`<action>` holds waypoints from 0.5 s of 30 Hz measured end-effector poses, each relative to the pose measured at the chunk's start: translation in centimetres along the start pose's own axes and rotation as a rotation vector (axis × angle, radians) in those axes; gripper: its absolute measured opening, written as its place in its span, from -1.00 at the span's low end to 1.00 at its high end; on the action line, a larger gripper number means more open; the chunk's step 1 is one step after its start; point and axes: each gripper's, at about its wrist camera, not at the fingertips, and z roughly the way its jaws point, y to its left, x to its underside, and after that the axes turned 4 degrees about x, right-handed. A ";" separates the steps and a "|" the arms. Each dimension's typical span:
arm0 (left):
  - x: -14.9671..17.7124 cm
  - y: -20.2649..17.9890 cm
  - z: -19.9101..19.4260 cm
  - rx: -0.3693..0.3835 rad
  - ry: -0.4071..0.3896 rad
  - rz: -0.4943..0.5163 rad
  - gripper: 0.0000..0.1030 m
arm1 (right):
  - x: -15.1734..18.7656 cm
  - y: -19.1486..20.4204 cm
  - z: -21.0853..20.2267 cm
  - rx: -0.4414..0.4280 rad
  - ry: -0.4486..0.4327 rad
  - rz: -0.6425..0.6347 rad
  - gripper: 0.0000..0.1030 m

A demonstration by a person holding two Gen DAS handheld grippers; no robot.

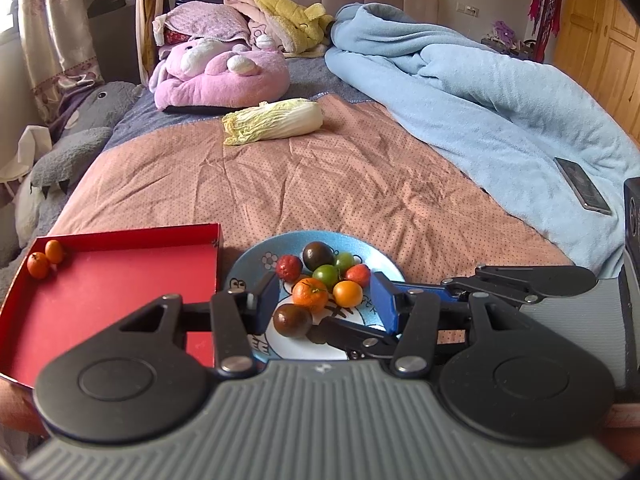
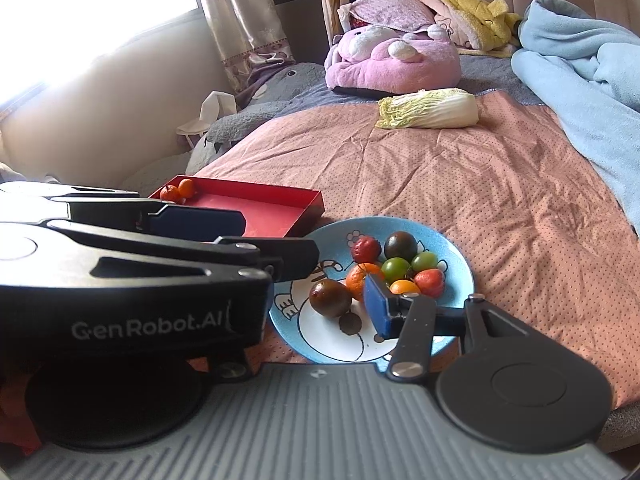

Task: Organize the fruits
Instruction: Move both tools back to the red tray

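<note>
A blue cartoon plate (image 1: 256,258) (image 2: 458,254) on the bed holds several small fruits: an orange mandarin (image 1: 310,292), a yellow tomato (image 1: 347,293), two dark tomatoes (image 1: 292,320) (image 2: 330,298), green ones and two red ones. My left gripper (image 1: 324,300) hovers open over them, touching none. Just beside it my right gripper (image 2: 320,306) is open with nothing pressed between its pads; only its right pad (image 2: 378,308) shows, the other is hidden behind the left gripper. Left of the plate a red tray (image 1: 120,292) (image 2: 260,208) holds two small mandarins (image 1: 46,258) in its far corner.
A napa cabbage (image 1: 276,120) lies farther up the orange bedspread. A heaped blue blanket (image 1: 480,100) with a phone (image 1: 584,186) on it fills the right side. A pink plush (image 1: 220,72) and a grey plush (image 1: 72,132) sit at the back left.
</note>
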 end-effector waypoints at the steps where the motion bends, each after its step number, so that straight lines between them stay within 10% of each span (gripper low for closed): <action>1: 0.0 0.1 0.1 0.002 0.001 -0.001 0.03 | -0.1 0.1 0.1 0.002 0.001 0.001 0.10; 15: -1.1 4.0 1.1 -0.038 -0.010 -0.029 0.03 | -2.4 1.2 3.7 -0.019 0.012 0.010 0.12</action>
